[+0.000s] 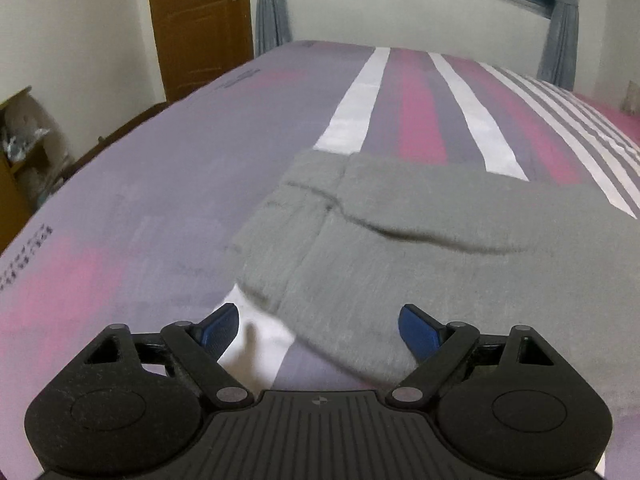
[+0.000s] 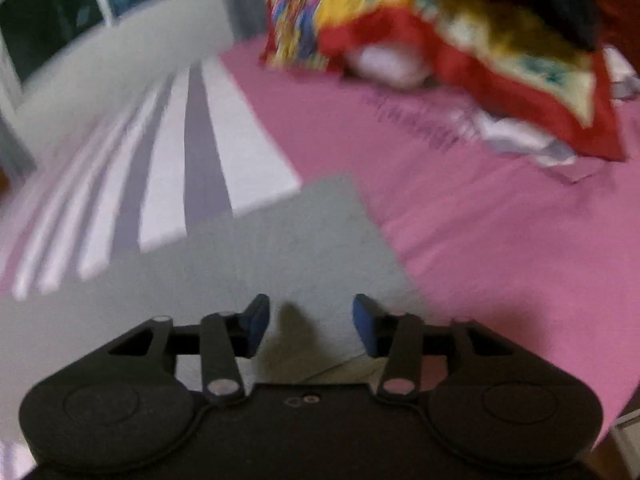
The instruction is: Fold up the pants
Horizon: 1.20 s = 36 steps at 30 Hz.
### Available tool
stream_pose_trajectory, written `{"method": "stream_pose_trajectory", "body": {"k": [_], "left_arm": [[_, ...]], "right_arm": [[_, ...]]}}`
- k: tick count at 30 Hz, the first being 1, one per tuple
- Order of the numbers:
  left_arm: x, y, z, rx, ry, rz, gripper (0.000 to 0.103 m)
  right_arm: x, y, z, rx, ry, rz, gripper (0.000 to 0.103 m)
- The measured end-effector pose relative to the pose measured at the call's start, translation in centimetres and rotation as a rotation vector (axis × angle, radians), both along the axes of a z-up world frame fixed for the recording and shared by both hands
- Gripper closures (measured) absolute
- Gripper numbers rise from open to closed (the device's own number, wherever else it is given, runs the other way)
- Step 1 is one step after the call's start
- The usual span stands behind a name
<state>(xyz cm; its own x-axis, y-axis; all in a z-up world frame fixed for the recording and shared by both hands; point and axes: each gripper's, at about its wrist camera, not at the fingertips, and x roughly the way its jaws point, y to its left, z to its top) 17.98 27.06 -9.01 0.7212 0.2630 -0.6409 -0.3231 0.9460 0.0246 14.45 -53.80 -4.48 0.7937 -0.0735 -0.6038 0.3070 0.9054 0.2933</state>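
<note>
On the bed (image 1: pixel 160 184): grey pants (image 1: pixel 400 240), partly folded. Both grippers, left (image 1: pixel 318 328) and right (image 2: pixel 311 326), gape empty; I'd pinch near corners evenly.

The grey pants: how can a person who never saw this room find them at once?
Look at the large bed with pink, purple and white stripes. The grey pants lie flat on it, plain and unpatterned, unlike the striped sheet or the red and yellow quilt.
</note>
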Motion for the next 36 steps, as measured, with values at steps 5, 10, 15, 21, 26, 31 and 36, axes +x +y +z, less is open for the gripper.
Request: {"method": "stream_pose_trajectory", "body": {"k": [5, 10, 15, 21, 26, 31, 36], "left_arm": [[-0.1, 1.2, -1.6, -0.097, -0.010, 0.018, 0.016], [0.7, 1.5, -2.8, -0.139, 0.000, 0.029, 0.013], [0.9, 1.6, -3.4, -0.156, -0.007, 0.038, 0.009], [0.5, 1.5, -3.7, -0.158, -0.016, 0.035, 0.008], [0.6, 1.5, -3.8, -0.150, -0.010, 0.039, 0.006], [0.6, 1.6, -3.9, -0.159, -0.015, 0.037, 0.006], [0.6, 1.7, -4.2, -0.164, -0.021, 0.036, 0.004]], "right_arm": [[-2.9, -2.5, -1.0, 0.213, -0.065, -0.053, 0.059], [-2.3, -2.8, -2.2, 0.295, -0.015, -0.034, 0.077], [-1.1, -2.6, -2.8, 0.341, 0.015, -0.049, 0.084], [-2.8, -2.7, -2.6, 0.364, 0.004, -0.088, 0.077], [-2.9, -2.5, -2.9, 0.366, 0.017, -0.108, 0.074], [-1.4, -2.4, -3.8, 0.355, 0.055, -0.101, 0.079], [-4.2, -2.6, -2.8, 0.383, -0.033, -0.144, 0.053]]}}
